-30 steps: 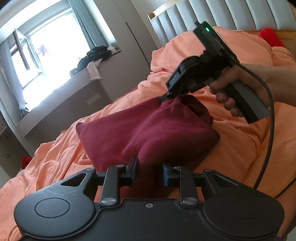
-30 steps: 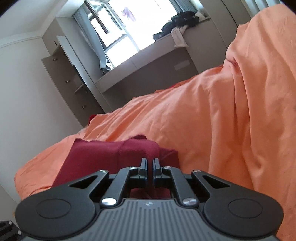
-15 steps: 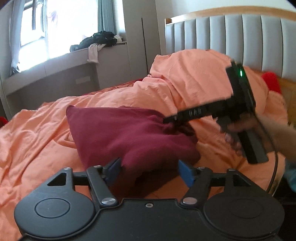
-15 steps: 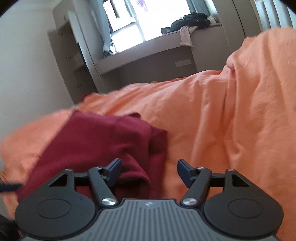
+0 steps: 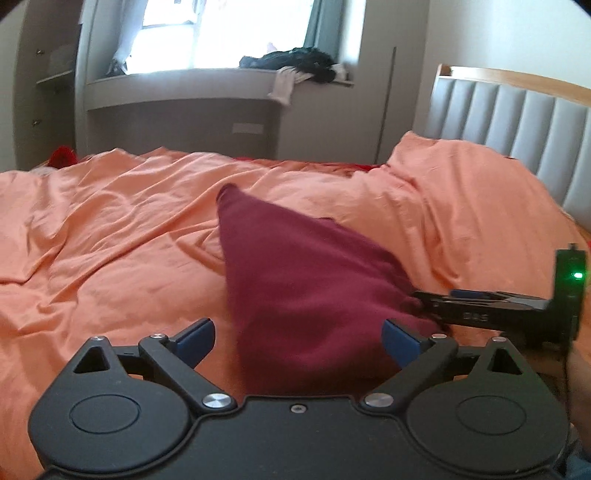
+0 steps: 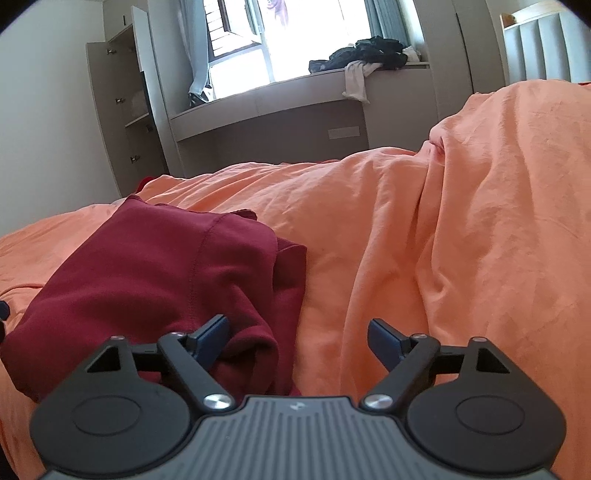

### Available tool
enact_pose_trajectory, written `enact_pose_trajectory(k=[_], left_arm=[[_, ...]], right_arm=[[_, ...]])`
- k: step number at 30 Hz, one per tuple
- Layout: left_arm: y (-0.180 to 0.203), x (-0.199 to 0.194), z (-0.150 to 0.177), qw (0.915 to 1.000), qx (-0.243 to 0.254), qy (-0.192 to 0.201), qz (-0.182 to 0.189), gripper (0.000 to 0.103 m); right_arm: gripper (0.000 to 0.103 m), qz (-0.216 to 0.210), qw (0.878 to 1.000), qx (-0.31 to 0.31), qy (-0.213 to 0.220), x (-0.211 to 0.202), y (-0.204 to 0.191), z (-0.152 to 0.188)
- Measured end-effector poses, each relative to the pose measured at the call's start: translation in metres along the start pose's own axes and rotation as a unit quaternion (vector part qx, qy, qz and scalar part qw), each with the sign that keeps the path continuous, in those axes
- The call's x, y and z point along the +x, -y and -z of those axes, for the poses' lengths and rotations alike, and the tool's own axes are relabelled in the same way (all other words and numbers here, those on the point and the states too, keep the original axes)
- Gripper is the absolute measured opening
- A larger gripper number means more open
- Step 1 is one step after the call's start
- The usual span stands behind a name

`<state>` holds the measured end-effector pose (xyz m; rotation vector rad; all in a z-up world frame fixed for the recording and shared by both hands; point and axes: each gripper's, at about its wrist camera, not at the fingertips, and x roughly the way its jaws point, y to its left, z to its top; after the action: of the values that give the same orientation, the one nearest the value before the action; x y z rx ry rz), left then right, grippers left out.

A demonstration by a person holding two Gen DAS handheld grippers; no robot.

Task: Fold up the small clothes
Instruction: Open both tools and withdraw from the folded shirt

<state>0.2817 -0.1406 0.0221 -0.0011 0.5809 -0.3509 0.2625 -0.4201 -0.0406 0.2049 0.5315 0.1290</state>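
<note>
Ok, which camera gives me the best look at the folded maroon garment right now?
The right wrist view: the maroon garment shows its folded layers, seam and edges sharply. The left wrist view shows it blurrier, its near end hidden behind the left gripper.

Window (image 5: 221, 33): bright daylight, straight ahead.
Ledge (image 5: 184, 79): grey, below it, dark clothes pile (image 5: 295, 61) on top.
Headboard (image 5: 517, 122): padded grey, ahead right.
Cupboard (image 6: 125, 110): ahead left.

bed (image 5: 509, 103), orange duvet (image 5: 110, 229) on it; maroon garment (image 5: 306, 291) atop.
</note>
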Motion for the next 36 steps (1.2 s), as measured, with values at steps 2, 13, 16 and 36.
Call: enact_pose_trajectory(k=[2,13,16,36], left_arm=[[-0.004,0.004,0.002,1.0000,-0.002,-0.006,-0.004,0.101],[-0.016,0.018,0.023,0.9992,-0.005,-0.039,-0.008,0.103],[-0.022,0.025,0.030,0.9985,-0.020,-0.052,0.002,0.103],[-0.017,0.025,0.042,0.9986,0.018,-0.049,0.003,0.103]], right_arm=[[0.089,0.002,1.000,0.002,0.002,-0.001,0.001,0.001],[0.102,0.008,1.000,0.025,-0.002,-0.001,0.007,0.006],[0.103,0.003,0.999,0.041,-0.010,0.000,0.010,0.008],[0.103,-0.037,0.986,0.160,-0.025,0.017,0.036,-0.005]])
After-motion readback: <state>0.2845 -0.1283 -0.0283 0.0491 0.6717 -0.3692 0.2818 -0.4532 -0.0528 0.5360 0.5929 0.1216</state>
